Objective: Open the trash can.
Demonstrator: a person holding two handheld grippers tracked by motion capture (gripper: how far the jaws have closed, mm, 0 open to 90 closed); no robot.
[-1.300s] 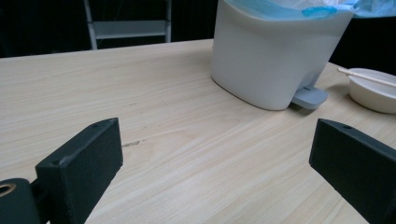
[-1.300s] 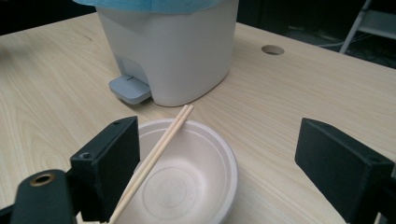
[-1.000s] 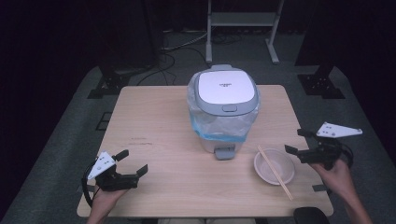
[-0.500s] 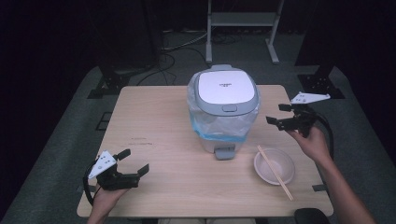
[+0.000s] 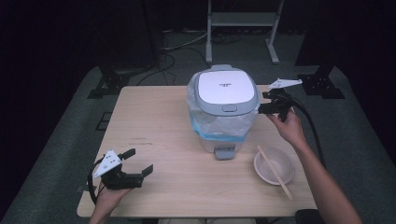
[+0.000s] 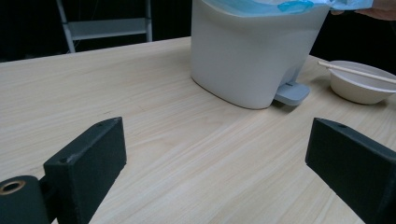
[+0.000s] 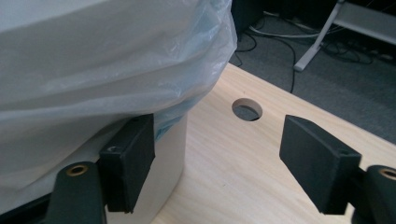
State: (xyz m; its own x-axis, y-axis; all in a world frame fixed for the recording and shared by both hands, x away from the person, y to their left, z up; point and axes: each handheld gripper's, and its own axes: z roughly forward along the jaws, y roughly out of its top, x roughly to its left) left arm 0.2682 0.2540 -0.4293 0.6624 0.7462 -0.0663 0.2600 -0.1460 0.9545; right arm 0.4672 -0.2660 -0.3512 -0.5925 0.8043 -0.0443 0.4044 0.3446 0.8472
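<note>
Right tool (image 5: 262, 103), closing, reached bin (image 5: 224, 112).

left gripper (image 5: 135, 164): low, level, jaws wide apart, nothing between | right gripper (image 5: 264, 102): raised, forearm outstretched, jaws apart, just been closing, nothing gripped between them

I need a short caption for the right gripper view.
Open right gripper beside the bin, one jaw under its plastic liner.

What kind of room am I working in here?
Likely a recording studio or lab, not a home: a lone wooden table in a darkened room, black stand feet on grey carpet, loose cables, and a metal rack behind.
</note>
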